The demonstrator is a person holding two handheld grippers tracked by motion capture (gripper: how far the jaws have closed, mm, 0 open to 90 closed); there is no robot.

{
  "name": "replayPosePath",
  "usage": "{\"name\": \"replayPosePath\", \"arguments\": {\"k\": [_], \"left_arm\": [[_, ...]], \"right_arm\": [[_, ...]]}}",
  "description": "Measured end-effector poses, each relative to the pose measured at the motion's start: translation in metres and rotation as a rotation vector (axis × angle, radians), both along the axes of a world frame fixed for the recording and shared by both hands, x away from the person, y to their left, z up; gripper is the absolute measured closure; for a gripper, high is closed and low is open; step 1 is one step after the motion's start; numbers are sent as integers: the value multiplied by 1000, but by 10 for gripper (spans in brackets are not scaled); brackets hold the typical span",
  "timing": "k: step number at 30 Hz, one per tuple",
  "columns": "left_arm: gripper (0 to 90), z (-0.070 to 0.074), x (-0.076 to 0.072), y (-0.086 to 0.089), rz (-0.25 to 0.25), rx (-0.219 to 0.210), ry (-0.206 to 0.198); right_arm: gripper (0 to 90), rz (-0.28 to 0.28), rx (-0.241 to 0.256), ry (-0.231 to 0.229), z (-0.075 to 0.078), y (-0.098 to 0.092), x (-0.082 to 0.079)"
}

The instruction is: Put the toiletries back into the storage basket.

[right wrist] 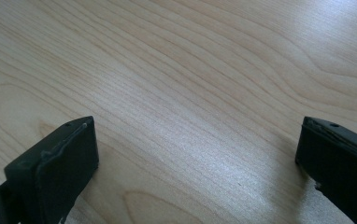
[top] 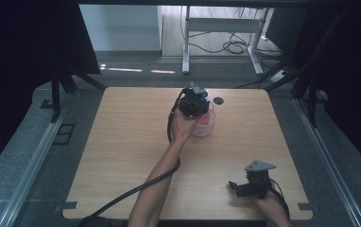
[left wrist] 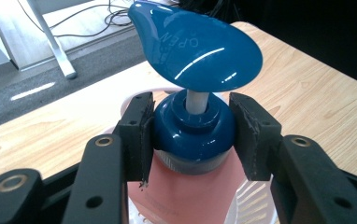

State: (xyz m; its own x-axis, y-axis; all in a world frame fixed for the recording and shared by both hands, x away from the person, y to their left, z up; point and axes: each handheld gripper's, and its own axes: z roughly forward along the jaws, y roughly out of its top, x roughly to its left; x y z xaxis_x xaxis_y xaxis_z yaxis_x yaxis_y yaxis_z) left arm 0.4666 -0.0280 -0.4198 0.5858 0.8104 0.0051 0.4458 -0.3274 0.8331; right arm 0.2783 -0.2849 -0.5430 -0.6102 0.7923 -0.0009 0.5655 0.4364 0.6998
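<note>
Near edge of the bench (top: 122, 179): right tool (top: 239, 187) is seen low at the front right, jaws spread wide w/ nothing between them; bare wood grain is seen under it in the right gripper view. It is kept well apart from the work.

Further back, approx. mid-bench toward the far edge: left tool (left wrist: 191, 135) is closed around the dark blue collar (left wrist: 191, 128) of a pump bottle (left wrist: 186, 191), one pad (left wrist: 139, 133) pressed on each side of it, just below the blue pump head (left wrist: 195, 46) marked "OPEN". The pink bottle body is seen standing in a white ribbed basket (left wrist: 256, 196); in the high view the basket (top: 203, 128) sits just beside the hand.

Step in hand is judged to be a grip on the collar, for lifting or twisting; which one cannot be told. To be done well: pinch should be kept square on the collar, not on the pump head or stem; bottle should be held upright; any lift should be taken straight up so the basket wall isn't snagged. Slip is a risk, as the collar is smooth and round.
</note>
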Motion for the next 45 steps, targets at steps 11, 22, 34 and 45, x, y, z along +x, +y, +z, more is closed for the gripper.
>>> {"name": "replayPosePath", "arguments": {"k": [11, 22, 34, 45], "left_arm": [[527, -17, 0, -2, 9, -9, 1], [526, -30, 2, -2, 23, -24, 22], [475, -29, 8, 3, 16, -74, 99], [248, -25, 8, 9, 15, -97, 102]], "right_arm": [[0, 1, 2, 1, 0, 0, 0], [0, 4, 1, 1, 0, 0, 0], [0, 6, 2, 1, 0, 0, 0], [0, 7, 2, 1, 0, 0, 0]]}}
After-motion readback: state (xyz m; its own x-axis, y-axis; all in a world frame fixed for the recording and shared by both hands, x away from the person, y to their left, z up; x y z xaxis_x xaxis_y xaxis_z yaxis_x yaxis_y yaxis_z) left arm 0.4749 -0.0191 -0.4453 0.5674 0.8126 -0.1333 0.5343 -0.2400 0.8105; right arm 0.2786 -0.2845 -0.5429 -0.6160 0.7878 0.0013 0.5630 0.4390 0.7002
